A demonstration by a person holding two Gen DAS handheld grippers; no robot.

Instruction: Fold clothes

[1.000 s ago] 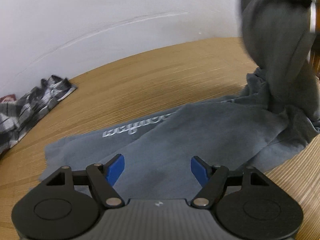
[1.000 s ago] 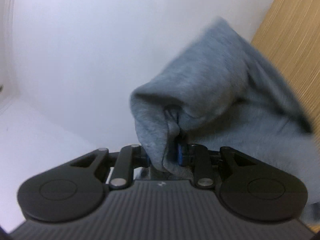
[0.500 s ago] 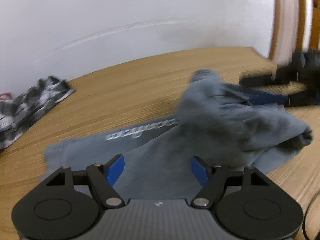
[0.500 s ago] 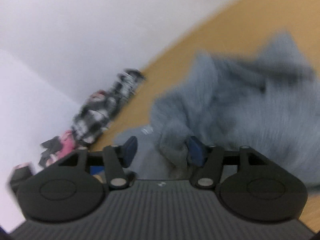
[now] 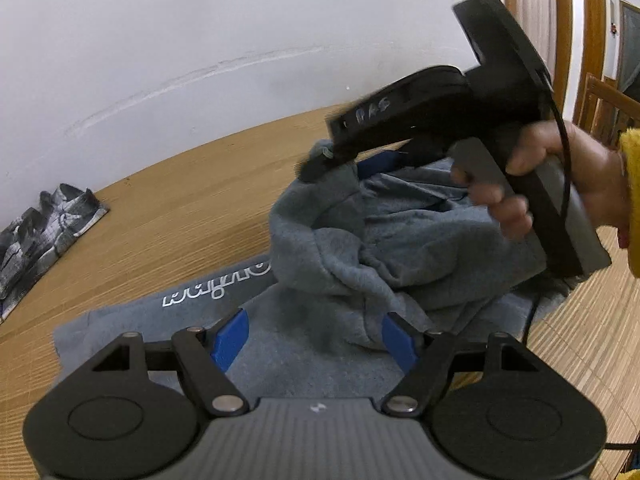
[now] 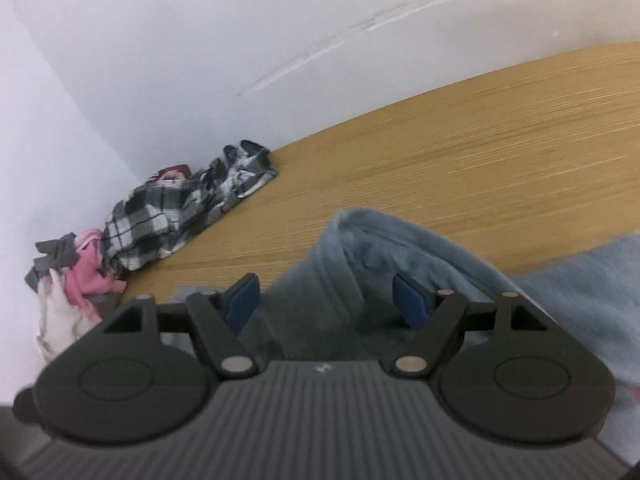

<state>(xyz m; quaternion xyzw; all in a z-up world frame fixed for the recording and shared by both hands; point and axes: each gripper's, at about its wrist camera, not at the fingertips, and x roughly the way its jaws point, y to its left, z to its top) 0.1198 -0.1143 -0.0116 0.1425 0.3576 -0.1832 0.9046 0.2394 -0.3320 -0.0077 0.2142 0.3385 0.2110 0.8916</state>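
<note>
grey sweatshirt (image 5: 360, 248) lies on the wooden table (image 5: 180, 208), its heaped part toward the right gripper (image 6: 324, 302), which is nearer; its jaws stand wide, cloth between them, apparently unpinched. left gripper (image 5: 314, 338) open over the flat part.

Bare wooden table (image 6: 480, 152) stretches open between the bunched grey sweatshirt (image 5: 400, 248) near the front edge and the white wall (image 5: 200, 40) along the far edge; a heap of checked, pink and grey clothes (image 6: 172, 216) blocks the far left corner, while the right gripper (image 5: 340, 164) and the hand (image 5: 560, 176) holding it crowd the space above the sweatshirt
</note>
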